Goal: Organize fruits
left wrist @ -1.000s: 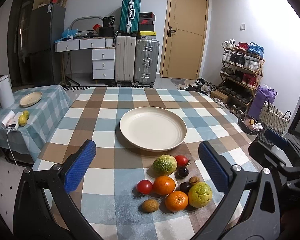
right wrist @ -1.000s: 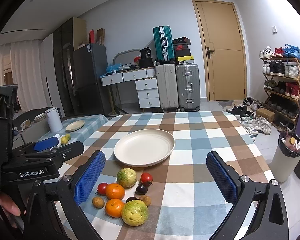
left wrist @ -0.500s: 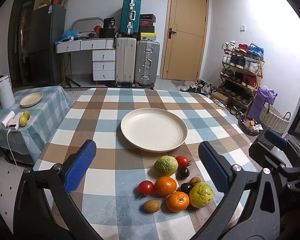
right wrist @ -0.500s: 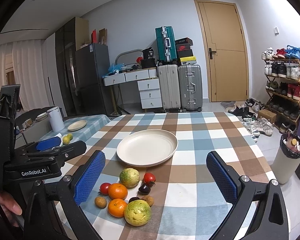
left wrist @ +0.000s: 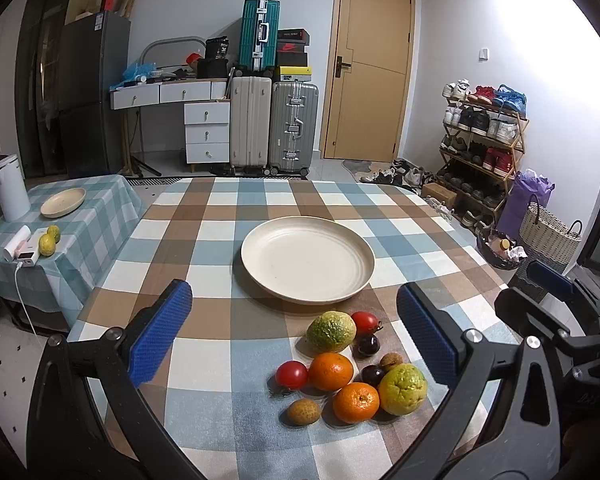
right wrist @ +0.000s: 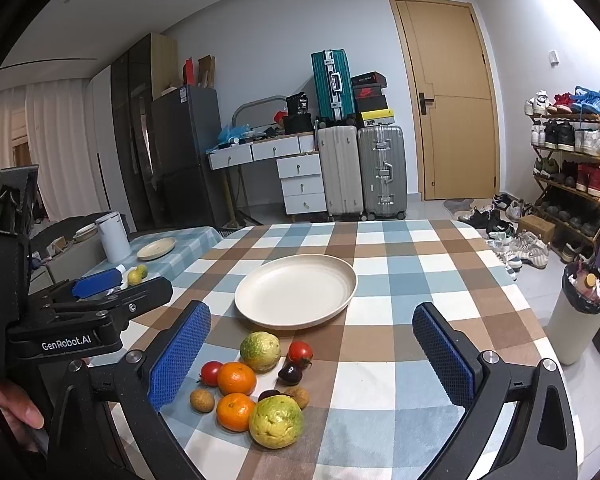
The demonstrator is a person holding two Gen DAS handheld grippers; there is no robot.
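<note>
Orange, green and red fruits (left wrist: 340, 364) lay bunched on the checked table (left wrist: 204, 240) just short of the empty plate (left wrist: 307, 259), none yet on it. Since a second earlier the views had barely shifted, so sorting had seemingly not begun. Both the left gripper (left wrist: 294, 334) and right gripper (right wrist: 310, 354) hung wide apart above the table, holding nothing.

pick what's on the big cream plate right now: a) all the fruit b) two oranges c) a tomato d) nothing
d: the cream plate is bare, and the oranges, tomatoes and other fruit all sit on the checked tablecloth in front of it.
</note>
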